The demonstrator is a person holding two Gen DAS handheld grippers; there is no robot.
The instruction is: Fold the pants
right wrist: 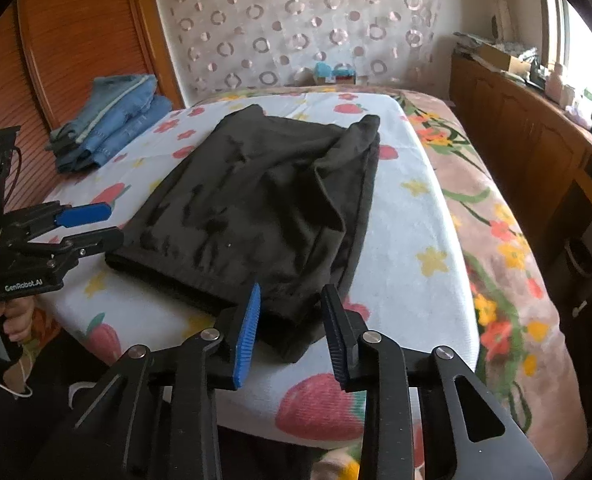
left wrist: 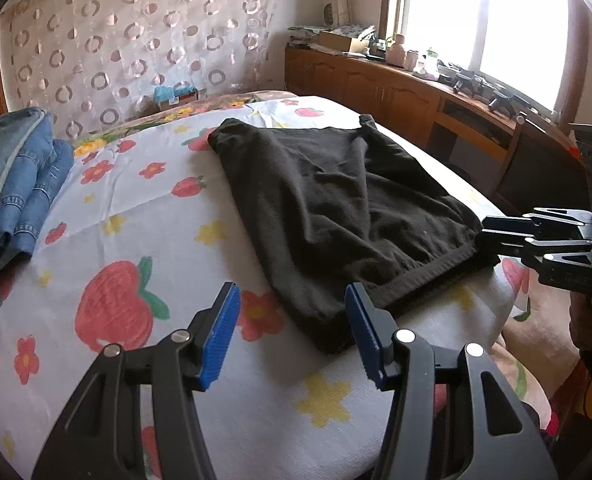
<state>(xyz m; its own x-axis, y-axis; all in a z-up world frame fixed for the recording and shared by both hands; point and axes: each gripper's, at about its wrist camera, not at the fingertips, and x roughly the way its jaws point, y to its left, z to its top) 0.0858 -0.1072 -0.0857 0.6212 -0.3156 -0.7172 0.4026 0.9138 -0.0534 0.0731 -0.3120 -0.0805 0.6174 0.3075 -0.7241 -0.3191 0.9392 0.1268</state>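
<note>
While both grippers' jaws gape empty, black pants (left wrist: 336, 208) lie on the strawberry-print sheet (left wrist: 144, 200) near folded jeans (left wrist: 12, 176).

Folded blue jeans (left wrist: 14, 184) stacked at far left of bed. White sheet (left wrist: 144, 200) printed with strawberries and flowers, over floral blanket (right wrist: 496, 216). Ring-patterned curtain (left wrist: 136, 36) behind. Wooden cabinet (left wrist: 380, 84) under bright window (left wrist: 492, 20), top cluttered.
</note>
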